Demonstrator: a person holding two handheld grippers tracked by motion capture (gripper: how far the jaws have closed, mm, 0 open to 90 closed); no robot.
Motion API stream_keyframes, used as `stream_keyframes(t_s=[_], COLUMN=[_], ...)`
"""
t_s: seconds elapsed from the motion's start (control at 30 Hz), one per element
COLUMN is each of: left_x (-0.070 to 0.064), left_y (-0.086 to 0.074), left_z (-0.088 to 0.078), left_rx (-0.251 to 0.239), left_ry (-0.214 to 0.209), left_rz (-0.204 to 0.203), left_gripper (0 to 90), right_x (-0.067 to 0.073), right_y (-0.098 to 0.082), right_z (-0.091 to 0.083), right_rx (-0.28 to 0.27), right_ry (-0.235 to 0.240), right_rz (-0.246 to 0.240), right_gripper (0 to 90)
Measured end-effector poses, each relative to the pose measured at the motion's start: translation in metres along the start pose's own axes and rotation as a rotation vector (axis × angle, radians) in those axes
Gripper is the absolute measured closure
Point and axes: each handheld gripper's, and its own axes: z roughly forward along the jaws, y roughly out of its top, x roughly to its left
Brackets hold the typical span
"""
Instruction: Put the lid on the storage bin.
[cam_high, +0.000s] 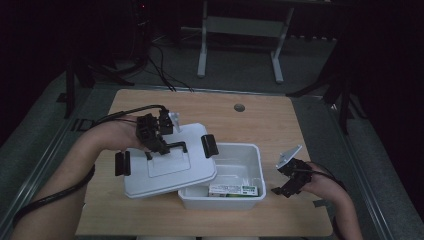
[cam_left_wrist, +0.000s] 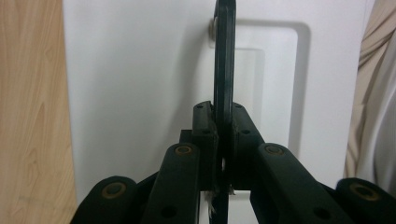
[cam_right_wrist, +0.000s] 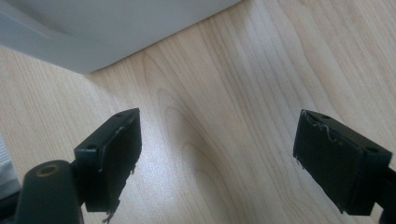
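Black hand-held gripper (cam_high: 159, 141) linkages with brass-coloured pivot pins, grey three-cornered plates, trailing black cables

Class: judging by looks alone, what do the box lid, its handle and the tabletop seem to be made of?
Lid: probably moulded plastic, smooth, matte white, rounded recess.
Handle: likely hard plastic, black, slightly glossy, clamped in the left gripper.
Tabletop: pale wood or wood-look laminate, printed-looking grain; can't tell which.

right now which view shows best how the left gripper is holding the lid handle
The left gripper view: its jaws are shut on the black handle, edge-on against the white lid. The high view shows the left gripper over the lid, grip small and dim. The right gripper view shows wood and a white corner.
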Motion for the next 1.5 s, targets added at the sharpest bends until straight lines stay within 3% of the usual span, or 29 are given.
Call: stream_keyframes(t_s=[0.43,0.83,1.1,1.5], left_x=[-0.012,-0.026,-0.030,-0.030], left_y=[0.052,0.102,0.120,0.135], left_z=[0.006,0.019,0.034,0.051], left_rx=[-0.016,-0.032,-0.011,0.018], left_ry=[-0.056,-0.073,-0.087,-0.095], left_rz=[0.086,0.165,0.207,0.213], left_gripper=[84.0,84.0,84.0,83.9], right_x=[0.000,0.000,0.000,0.000], right_y=[-0.004,-0.007,-0.010,-0.015], right_z=[-0.001,-0.003,-0.003,-0.002], right_rx=[-0.007,-0.020,-0.020,-0.013], right_ry=[0.004,0.004,0.007,0.011], right_rz=[0.011,0.021,0.022,0.024], right_gripper=[15.0,15.0,15.0,15.0])
